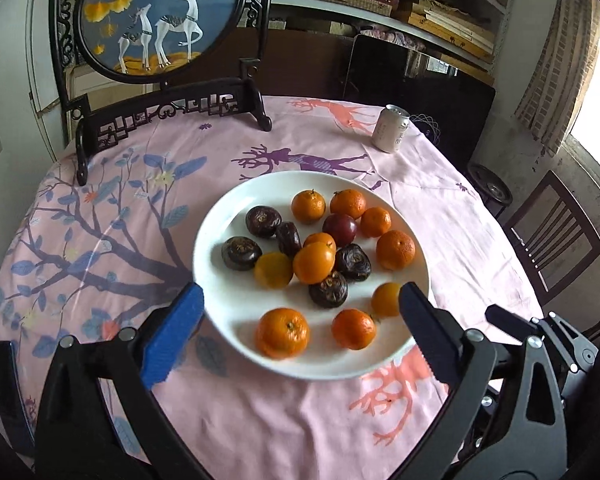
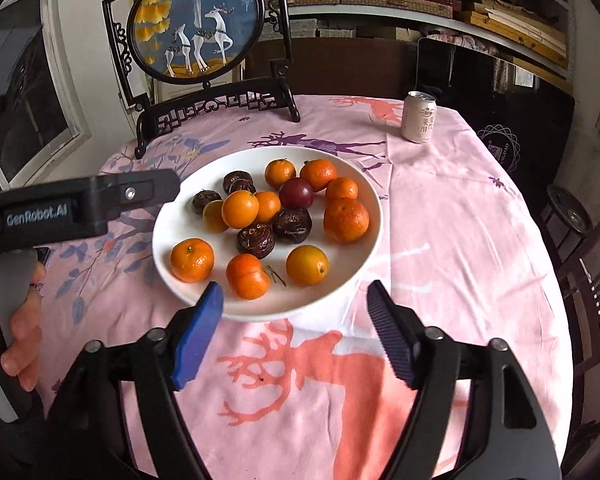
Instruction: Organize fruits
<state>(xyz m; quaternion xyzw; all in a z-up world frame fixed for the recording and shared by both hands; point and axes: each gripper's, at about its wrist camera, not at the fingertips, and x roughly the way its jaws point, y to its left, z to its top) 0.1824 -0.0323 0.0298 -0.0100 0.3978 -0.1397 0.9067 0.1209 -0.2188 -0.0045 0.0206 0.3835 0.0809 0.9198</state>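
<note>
A white plate [image 1: 216, 236] sits mid-table and holds several orange tangerines [image 1: 282, 333], several dark wrinkled passion fruits [image 1: 328, 289] and one smooth purple fruit [image 1: 339, 229], all mixed. The plate also shows in the right wrist view [image 2: 172, 216], with tangerines [image 2: 192, 260] and dark fruits [image 2: 256, 240]. My left gripper [image 1: 300, 300] is open and empty, its fingers over the plate's near edge. My right gripper [image 2: 294, 294] is open and empty, just before the plate's near rim. The left gripper's body [image 2: 80, 204] shows at the left of the right wrist view.
The round table has a pink cloth [image 1: 260, 420] with deer and branch prints. A drink can [image 1: 391, 128] stands at the far right. A framed deer screen on a dark stand [image 1: 160, 20] is at the far left. A wooden chair [image 1: 556, 240] stands right of the table.
</note>
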